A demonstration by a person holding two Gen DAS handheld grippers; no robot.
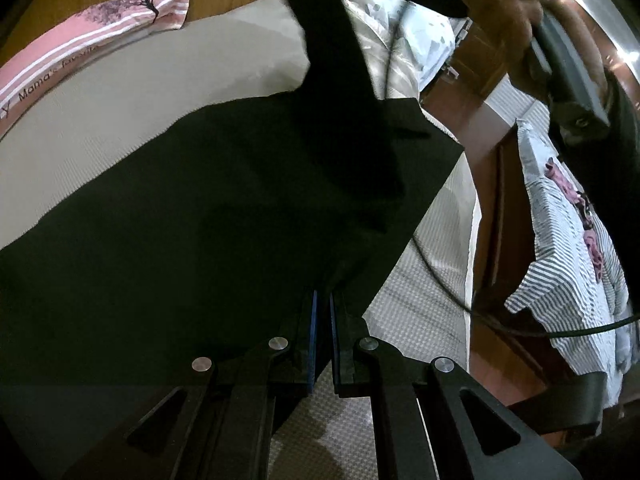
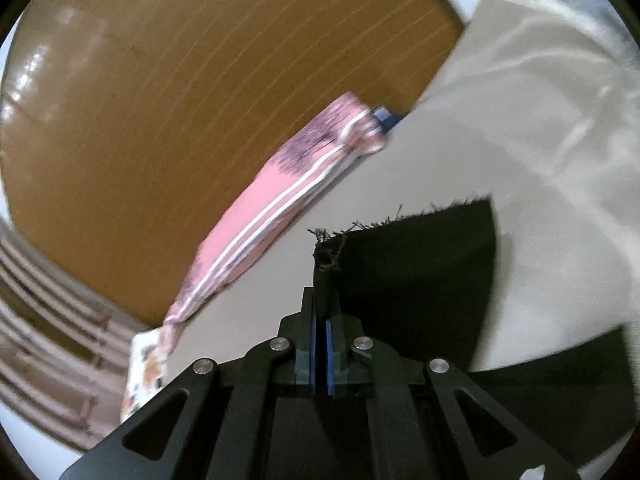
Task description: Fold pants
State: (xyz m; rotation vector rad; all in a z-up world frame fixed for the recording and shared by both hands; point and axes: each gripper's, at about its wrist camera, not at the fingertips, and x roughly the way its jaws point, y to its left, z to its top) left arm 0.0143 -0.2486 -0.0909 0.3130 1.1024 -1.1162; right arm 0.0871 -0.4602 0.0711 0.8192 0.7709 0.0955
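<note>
Black pants (image 1: 200, 208) lie spread over a beige bed sheet (image 1: 140, 92) in the left wrist view. My left gripper (image 1: 323, 300) is shut on the pants' near edge, the cloth pinched between its blue pads. One pant leg (image 1: 332, 40) rises as a dark strip toward the top, where a hand (image 1: 496, 12) holds the other gripper. In the right wrist view my right gripper (image 2: 325, 304) is shut on the frayed hem corner of the pants (image 2: 408, 272), lifted above the sheet (image 2: 460, 152).
A pink striped pillow (image 1: 92, 36) (image 2: 272, 196) lies along the wooden headboard (image 2: 180, 100). Rumpled white patterned bedding (image 1: 400, 40) sits at the far side. A striped cloth (image 1: 572, 248) hangs at the right, past the bed's edge, with a black cable (image 1: 500, 320) crossing it.
</note>
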